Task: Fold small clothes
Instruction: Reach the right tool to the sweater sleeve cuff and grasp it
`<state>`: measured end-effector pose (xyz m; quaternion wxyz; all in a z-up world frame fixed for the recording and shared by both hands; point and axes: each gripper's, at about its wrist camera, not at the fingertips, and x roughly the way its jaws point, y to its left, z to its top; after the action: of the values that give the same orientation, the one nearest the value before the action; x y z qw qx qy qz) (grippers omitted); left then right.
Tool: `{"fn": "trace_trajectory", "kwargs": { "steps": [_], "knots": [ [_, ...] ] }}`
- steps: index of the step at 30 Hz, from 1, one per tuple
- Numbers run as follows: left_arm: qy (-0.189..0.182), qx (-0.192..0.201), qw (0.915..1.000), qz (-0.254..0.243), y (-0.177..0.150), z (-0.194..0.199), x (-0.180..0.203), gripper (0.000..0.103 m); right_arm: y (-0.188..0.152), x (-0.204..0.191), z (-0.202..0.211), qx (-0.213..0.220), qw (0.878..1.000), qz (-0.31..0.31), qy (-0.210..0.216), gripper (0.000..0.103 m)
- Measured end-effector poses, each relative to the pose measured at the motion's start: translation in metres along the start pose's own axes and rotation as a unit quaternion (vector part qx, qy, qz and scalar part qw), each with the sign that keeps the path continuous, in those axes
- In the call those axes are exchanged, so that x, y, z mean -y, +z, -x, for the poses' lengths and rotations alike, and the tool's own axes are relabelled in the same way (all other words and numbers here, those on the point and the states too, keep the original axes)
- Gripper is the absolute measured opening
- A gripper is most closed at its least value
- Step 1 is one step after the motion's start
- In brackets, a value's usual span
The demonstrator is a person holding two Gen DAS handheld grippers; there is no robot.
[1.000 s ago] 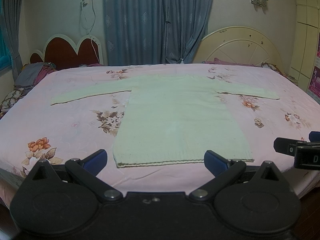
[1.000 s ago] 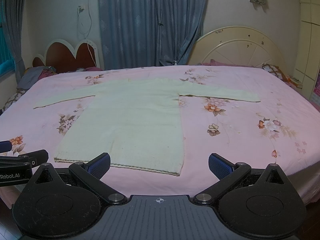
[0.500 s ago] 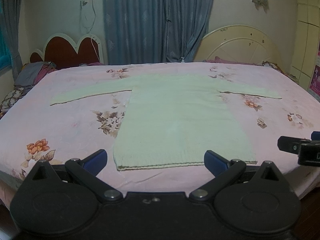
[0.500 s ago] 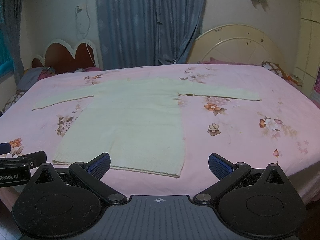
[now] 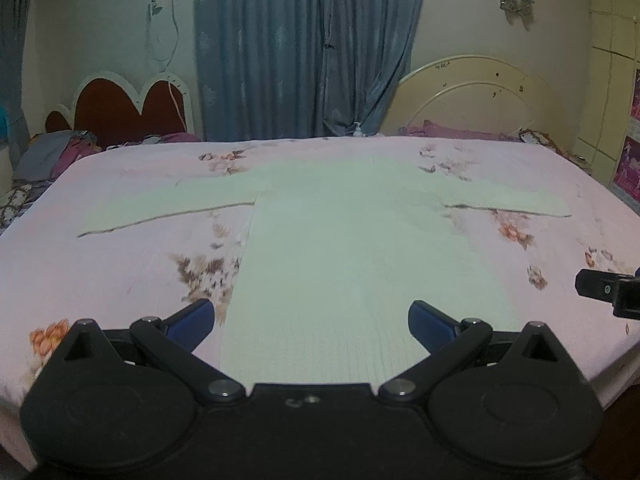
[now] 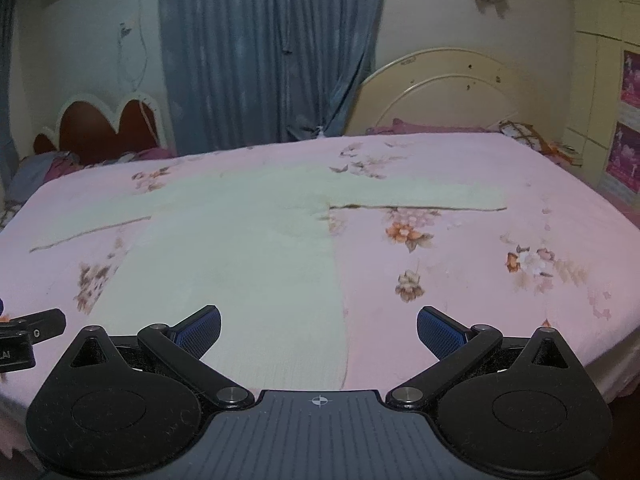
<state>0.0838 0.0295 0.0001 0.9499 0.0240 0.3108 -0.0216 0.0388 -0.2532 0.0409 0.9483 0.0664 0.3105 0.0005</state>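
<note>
Pale green sweater [image 5: 360,264] flat on pink floral bed [image 5: 100,280], sleeves spread sideways, long axis running away from hem. Left gripper [image 5: 311,318] over hem centre, right gripper [image 6: 319,328] over hem's right corner; both sets of fingers wide apart, empty.

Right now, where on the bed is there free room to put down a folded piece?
The pink bedsheet is bare right of the sweater, below its right sleeve. A smaller bare patch lies left of the body, below the left sleeve. The far left corner is crowded by heaped clothes.
</note>
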Motion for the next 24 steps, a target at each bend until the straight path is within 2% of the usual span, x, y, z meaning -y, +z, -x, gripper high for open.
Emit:
{"fn": "trace_trajectory", "kwargs": {
  "steps": [4,6,9,14,16,19,24],
  "knots": [
    [-0.014,0.002,0.9998,-0.014,0.019,-0.02,-0.007,0.103,0.019,-0.006,-0.01,0.01,1.0,-0.005,-0.015,0.103],
    [-0.032,0.003,0.9993,-0.022,0.022,-0.029,-0.01,0.103,0.027,-0.01,-0.017,0.016,1.0,-0.006,-0.024,0.103],
    [-0.035,0.009,0.9989,-0.032,0.025,-0.043,-0.014,0.103,0.031,-0.014,-0.03,0.02,0.999,-0.006,-0.037,0.103],
    [-0.055,0.025,0.9981,-0.01,0.029,-0.054,-0.024,0.103,0.037,-0.013,-0.044,0.017,0.999,-0.013,-0.049,0.103],
    [-0.06,0.02,0.998,-0.002,0.032,-0.065,-0.025,0.103,0.041,-0.012,-0.053,0.016,0.998,-0.011,-0.055,0.103],
    [-0.098,0.009,0.995,0.019,0.039,-0.076,-0.024,0.103,0.047,-0.005,-0.067,0.011,0.998,-0.012,-0.063,0.103],
    [-0.108,0.01,0.9941,-0.005,0.051,-0.095,-0.005,0.103,0.057,0.017,-0.093,0.012,0.997,-0.027,-0.067,0.103]
  ]
}}
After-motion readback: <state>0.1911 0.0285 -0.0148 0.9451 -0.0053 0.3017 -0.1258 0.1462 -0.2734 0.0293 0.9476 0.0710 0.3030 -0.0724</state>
